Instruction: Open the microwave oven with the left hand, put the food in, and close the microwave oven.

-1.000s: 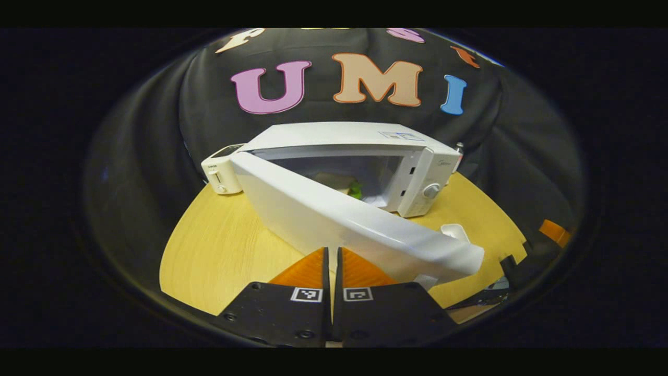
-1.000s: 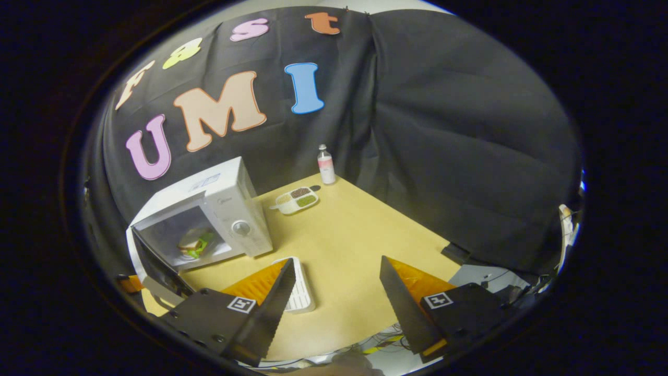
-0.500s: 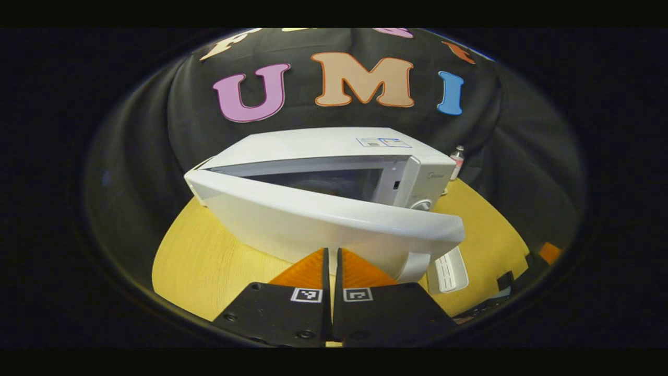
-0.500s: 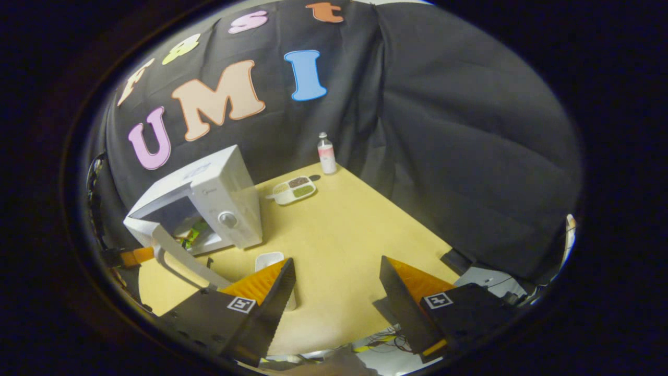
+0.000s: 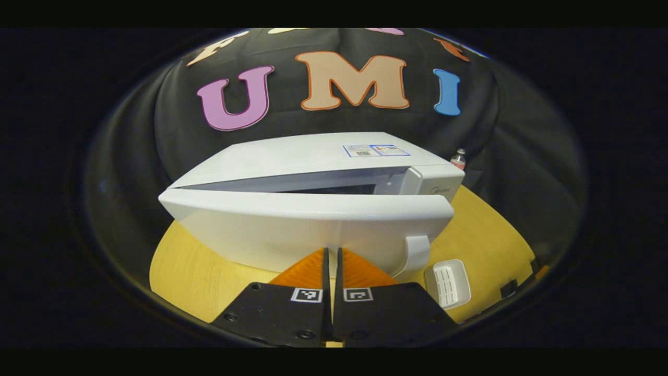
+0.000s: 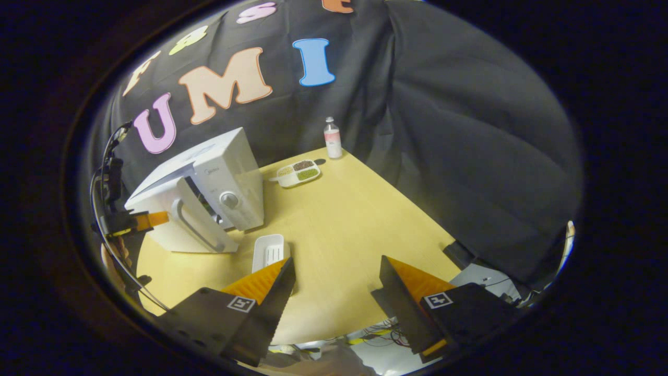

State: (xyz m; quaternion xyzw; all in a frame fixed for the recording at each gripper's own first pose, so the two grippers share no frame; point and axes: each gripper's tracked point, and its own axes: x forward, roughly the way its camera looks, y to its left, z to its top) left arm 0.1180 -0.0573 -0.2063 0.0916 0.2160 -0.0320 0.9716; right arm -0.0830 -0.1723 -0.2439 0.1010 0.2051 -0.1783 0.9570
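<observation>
standing on yellow table (image 6: 339,219): white microwave oven (image 5: 313,156), door (image 5: 308,230) ajar, interior hidden; left gripper (image 5: 332,261) fingers pressed together, tips at door face; right gripper (image 6: 334,277) spread wide, empty; white empty tray (image 6: 269,251); divided dish (image 6: 297,172) holding three fillings; bottle (image 6: 332,138).

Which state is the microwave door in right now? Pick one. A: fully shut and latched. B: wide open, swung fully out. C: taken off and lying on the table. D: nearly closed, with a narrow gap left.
D: the left gripper, its jaws together, presses against the door, and a thin gap remains between the door's top edge and the microwave.
</observation>
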